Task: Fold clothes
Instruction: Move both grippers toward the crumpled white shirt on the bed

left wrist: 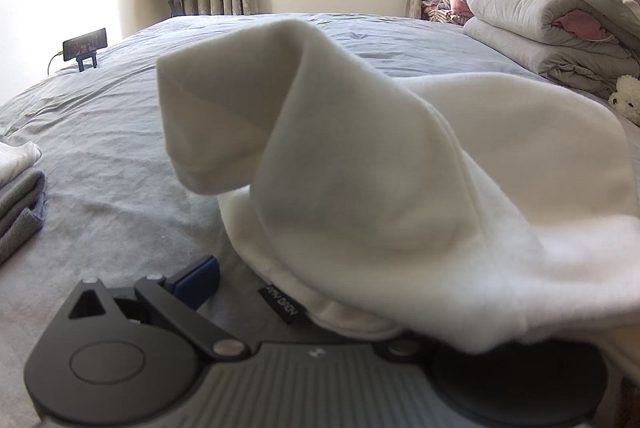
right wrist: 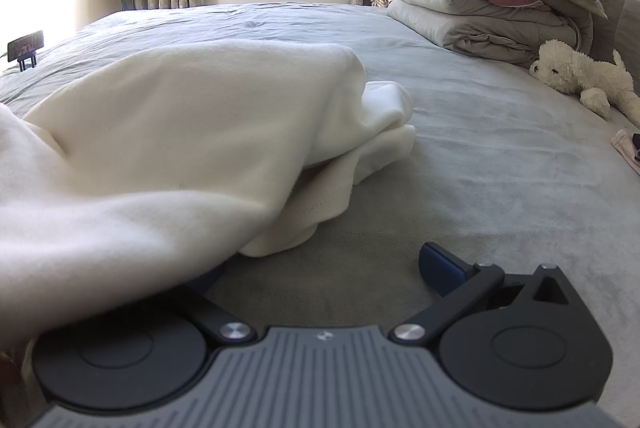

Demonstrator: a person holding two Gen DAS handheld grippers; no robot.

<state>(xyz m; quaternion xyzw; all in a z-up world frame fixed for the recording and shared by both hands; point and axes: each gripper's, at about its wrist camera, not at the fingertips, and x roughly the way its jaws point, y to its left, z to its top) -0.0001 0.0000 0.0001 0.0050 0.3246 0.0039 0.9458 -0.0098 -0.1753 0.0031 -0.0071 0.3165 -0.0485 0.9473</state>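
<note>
A white fleece garment (left wrist: pixel 400 163) lay bunched mid-bed (right wrist: pixel 460 155), draped over one finger of each gripper. The left gripper (left wrist: pixel 304 292) and right gripper (right wrist: pixel 328 268) both stood with fingers wide apart, gripping nothing.

Left gripper (left wrist: pixel 320 292): your right finger hides under the white garment (left wrist: pixel 400 167), lower right.
Right gripper (right wrist: pixel 332 268): your left finger is mostly covered too.

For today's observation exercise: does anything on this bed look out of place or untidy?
Yes. The white garment lies bunched and draped over both open grippers, left and right, not flat for folding.
</note>
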